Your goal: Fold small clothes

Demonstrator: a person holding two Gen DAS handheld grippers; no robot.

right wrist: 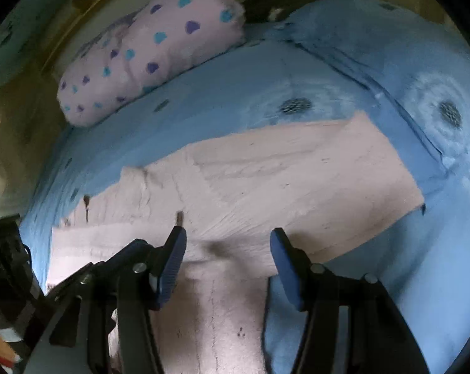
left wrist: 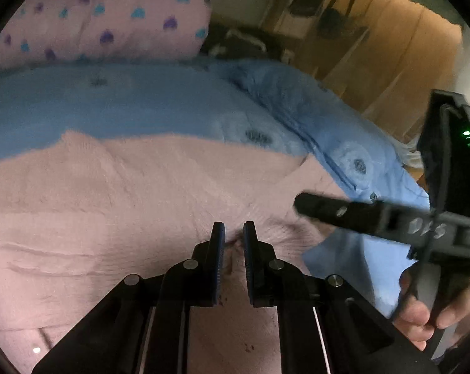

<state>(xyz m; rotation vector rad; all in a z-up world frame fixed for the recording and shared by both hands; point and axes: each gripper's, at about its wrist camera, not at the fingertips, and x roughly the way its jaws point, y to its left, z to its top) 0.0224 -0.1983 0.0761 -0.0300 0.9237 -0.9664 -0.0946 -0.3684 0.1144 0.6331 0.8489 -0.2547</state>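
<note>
The pink garment (left wrist: 125,205) lies flat on the blue bedsheet (left wrist: 110,106), ready for folding. The left gripper (left wrist: 234,233) pinches a fabric ridge at six o'clock to lift it. The right gripper (right wrist: 228,243) hangs parted, empty, over the garment's edge.

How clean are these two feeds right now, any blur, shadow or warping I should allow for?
Left wrist view: dim, right gripper smeared by motion blur, bedsheet soft. Right wrist view: brighter, a dark shadow on the pink garment between the open fingers, polka-dot pillow slightly soft. Both: strong fisheye bending, black corners.
</note>
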